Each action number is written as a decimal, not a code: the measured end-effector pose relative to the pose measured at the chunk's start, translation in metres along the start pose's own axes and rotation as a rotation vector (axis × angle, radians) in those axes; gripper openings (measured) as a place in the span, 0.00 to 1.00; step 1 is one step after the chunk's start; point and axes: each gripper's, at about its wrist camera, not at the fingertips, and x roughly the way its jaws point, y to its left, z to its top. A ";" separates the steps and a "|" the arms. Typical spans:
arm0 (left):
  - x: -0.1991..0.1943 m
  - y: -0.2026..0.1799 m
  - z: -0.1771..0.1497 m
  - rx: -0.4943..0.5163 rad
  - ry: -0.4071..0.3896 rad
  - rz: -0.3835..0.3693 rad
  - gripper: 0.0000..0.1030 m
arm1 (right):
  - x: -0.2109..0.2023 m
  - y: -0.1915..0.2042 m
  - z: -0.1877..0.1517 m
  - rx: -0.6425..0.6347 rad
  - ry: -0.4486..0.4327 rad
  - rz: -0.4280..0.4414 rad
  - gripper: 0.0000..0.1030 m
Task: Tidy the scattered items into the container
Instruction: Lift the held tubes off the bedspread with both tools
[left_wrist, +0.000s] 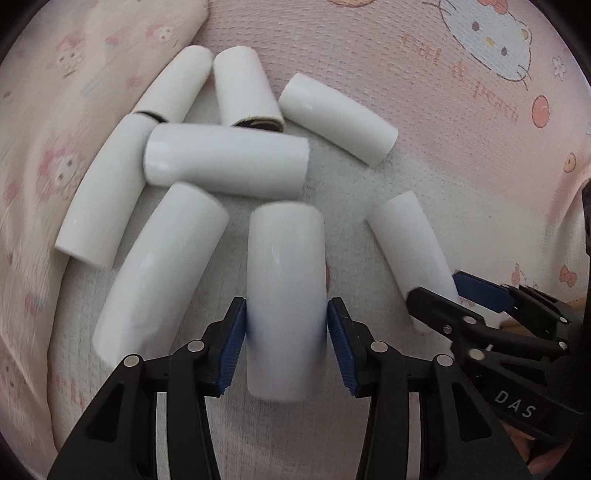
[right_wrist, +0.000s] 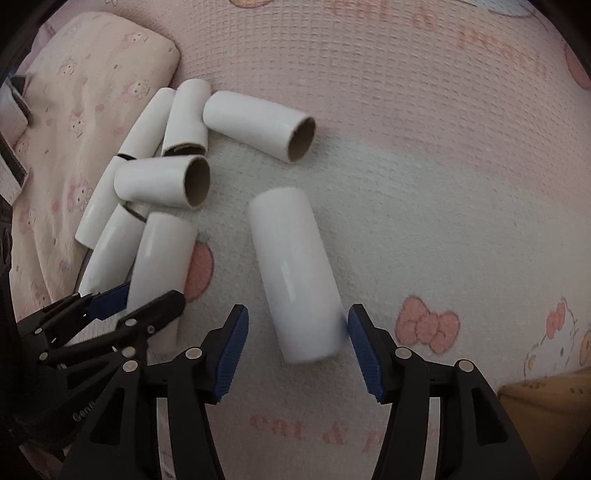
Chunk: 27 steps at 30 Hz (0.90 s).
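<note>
Several white cardboard tubes lie in a loose heap on a pink cartoon-print blanket. My left gripper points down over one tube that lies lengthwise between its blue pads; the tube looks blurred and loose, so the jaws read as open. In the right wrist view this gripper is at lower left. My right gripper stands open around another tube: a clear gap on the left side, the right pad at its edge. It also shows in the left wrist view. No container is in view.
A folded pale pink cloth or pillow borders the heap on the left. A yellow patch shows at the lower right corner. Bare blanket stretches to the right of the tubes.
</note>
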 end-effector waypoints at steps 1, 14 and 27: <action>0.000 0.000 0.001 -0.003 -0.010 0.013 0.47 | 0.002 -0.001 0.003 0.005 -0.009 -0.005 0.52; 0.014 0.004 0.000 0.032 -0.064 0.033 0.46 | 0.030 -0.017 0.006 0.040 -0.078 0.048 0.52; 0.015 -0.018 -0.013 0.156 -0.085 0.091 0.60 | 0.029 -0.037 0.002 0.241 -0.149 0.165 0.62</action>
